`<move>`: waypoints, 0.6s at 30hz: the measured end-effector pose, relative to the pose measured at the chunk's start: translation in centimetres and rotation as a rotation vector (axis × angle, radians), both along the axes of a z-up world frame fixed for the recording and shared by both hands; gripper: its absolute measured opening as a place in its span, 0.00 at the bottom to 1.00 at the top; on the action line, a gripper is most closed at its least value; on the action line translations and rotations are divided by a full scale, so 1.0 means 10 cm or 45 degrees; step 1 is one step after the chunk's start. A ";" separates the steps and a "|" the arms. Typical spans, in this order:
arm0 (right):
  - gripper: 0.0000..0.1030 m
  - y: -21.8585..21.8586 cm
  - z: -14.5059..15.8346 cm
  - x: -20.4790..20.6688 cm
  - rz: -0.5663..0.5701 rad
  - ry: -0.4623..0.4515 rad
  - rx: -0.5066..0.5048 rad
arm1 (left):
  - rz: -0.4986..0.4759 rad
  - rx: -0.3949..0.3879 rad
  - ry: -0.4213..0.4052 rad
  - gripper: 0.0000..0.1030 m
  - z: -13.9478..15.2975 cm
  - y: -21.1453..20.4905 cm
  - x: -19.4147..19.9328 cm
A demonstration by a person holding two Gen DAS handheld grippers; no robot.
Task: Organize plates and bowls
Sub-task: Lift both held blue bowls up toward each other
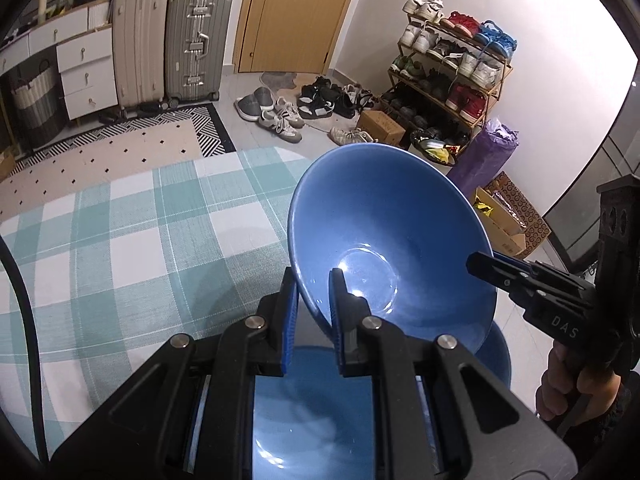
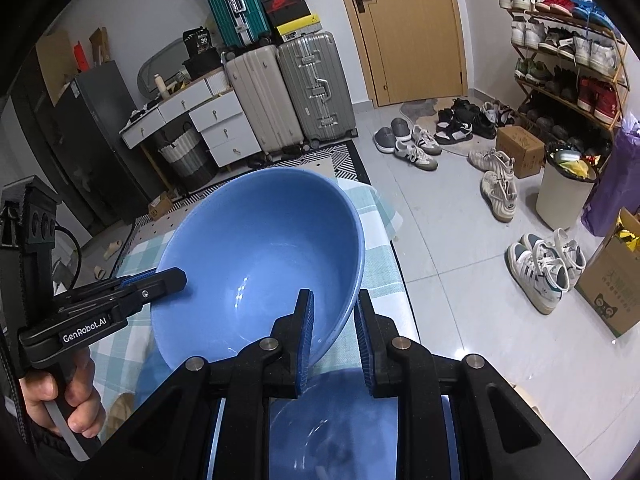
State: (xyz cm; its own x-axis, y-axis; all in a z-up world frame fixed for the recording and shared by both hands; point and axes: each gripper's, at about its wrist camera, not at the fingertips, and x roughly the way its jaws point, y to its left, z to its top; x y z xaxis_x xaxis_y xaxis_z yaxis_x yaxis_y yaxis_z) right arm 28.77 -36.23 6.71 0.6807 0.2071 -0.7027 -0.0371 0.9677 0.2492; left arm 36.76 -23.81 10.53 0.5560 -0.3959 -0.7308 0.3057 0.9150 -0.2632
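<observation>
the left claw [image 1: 314, 300] is clamped on the near rim of the blue bowl [image 1: 384, 232], which hangs tilted above the bench's checked cloth [image 1: 120, 240]. a second blue bowl [image 1: 312, 412] sits just below it. on the opposite rim, the right claw [image 2: 335, 322] is clamped too, a hand [image 1: 576, 384] gripping its handle

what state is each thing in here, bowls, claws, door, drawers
upper blue bowl: tilted, lifted off the table, gripped at two sides of its rim
lower blue bowl: upright beneath it
left claw: shut on the upper blue bowl's rim
right claw: shut on the opposite rim
door: closed
white drawers: closed
checked tablecloth: spread flat
</observation>
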 end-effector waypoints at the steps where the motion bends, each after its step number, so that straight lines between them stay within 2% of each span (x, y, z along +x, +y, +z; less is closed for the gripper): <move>1: 0.21 0.00 0.03 -0.05 0.002 -0.007 0.004 | -0.001 0.000 -0.009 0.12 0.05 0.00 -0.05; 8: 0.21 0.03 0.20 -0.28 0.019 -0.046 0.022 | -0.009 0.000 -0.052 0.12 0.38 0.04 -0.42; 18: 0.21 0.15 0.40 -0.59 0.061 -0.088 0.027 | -0.003 -0.010 -0.087 0.12 0.65 0.13 -0.87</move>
State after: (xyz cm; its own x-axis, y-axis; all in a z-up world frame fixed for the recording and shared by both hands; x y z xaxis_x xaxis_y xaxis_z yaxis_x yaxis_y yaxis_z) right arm 22.84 -34.77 10.73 0.7161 0.2551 -0.6497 -0.1011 0.9589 0.2650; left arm 28.06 -22.50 16.99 0.6034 -0.4029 -0.6881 0.3257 0.9122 -0.2485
